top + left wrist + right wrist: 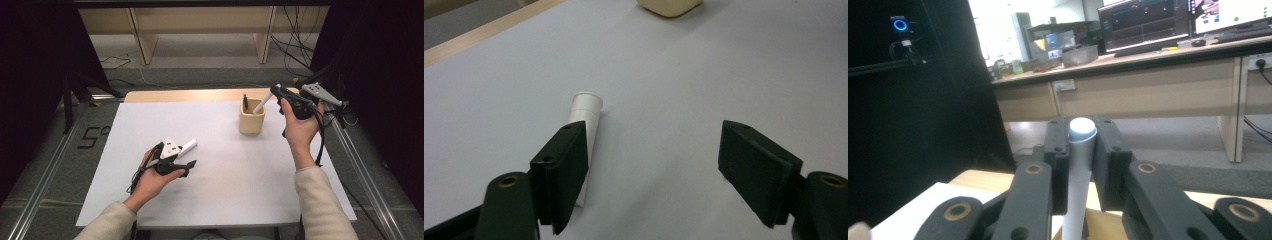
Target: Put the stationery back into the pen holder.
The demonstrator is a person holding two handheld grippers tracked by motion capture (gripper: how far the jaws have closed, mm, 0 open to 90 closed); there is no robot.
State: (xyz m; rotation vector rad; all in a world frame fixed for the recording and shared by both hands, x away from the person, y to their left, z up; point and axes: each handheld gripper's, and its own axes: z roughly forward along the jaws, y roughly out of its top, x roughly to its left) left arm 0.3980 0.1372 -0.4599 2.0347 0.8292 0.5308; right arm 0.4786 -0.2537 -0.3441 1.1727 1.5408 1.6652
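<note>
A beige cup (251, 120) stands toward the table's far right with a dark pen (245, 102) upright in it. My right gripper (275, 91) is up beside the cup, shut on a white marker (261, 104) that slants down, its lower end over the cup's mouth. In the right gripper view that marker (1082, 131) is pinched between the jaws of the right gripper (1082, 150). A second white marker (188, 146) lies on the table. My left gripper (186, 157) hovers low beside it, open; in the left gripper view this marker (586, 114) lies just outside the left jaw of the left gripper (654, 165).
A white mat (220, 170) covers the wooden table (200, 95). The cup (669, 6) shows at the top edge of the left gripper view. Cables (295, 45) and wooden frames lie on the floor beyond the table. Dark stands flank both sides.
</note>
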